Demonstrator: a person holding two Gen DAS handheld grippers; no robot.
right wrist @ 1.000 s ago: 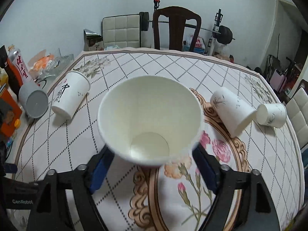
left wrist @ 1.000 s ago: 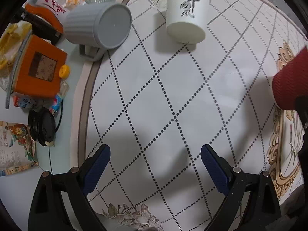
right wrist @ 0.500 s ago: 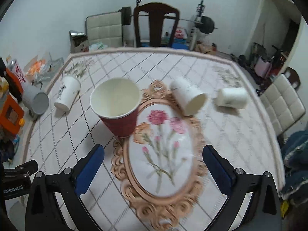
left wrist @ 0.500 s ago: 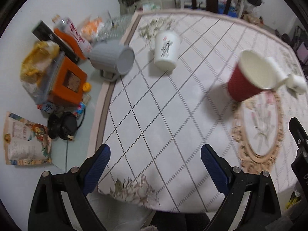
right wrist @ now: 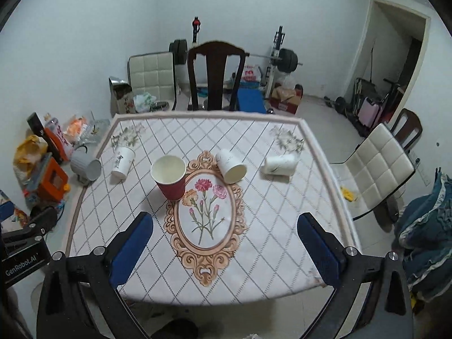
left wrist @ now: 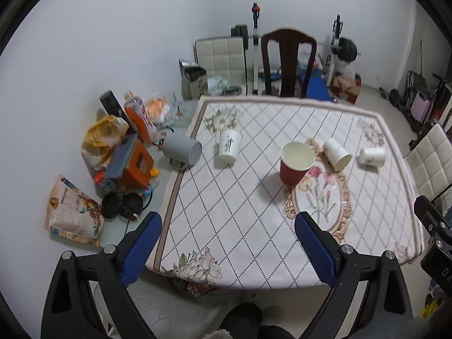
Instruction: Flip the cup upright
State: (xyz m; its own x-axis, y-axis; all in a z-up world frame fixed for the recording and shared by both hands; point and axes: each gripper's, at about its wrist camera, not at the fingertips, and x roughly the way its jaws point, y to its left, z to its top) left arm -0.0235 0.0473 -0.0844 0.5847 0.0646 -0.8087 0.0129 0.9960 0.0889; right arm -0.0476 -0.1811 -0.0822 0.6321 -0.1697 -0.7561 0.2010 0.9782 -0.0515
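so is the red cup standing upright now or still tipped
Upright: the red cup stands on its base with its open mouth facing up, apart from both open grippers.

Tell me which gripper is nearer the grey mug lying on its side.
Left, likely. The grey mug lies just left of the left gripper, ahead of it. From the right gripper the mug sits far off to the left. Both are open, pulled back off the table.

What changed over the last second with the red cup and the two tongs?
The right tongs let go of the red cup, which now stands upright, mouth up, on the tablecloth. Both the right and left tongs pulled back, open and empty. The three white cups and the grey mug lie where they were.
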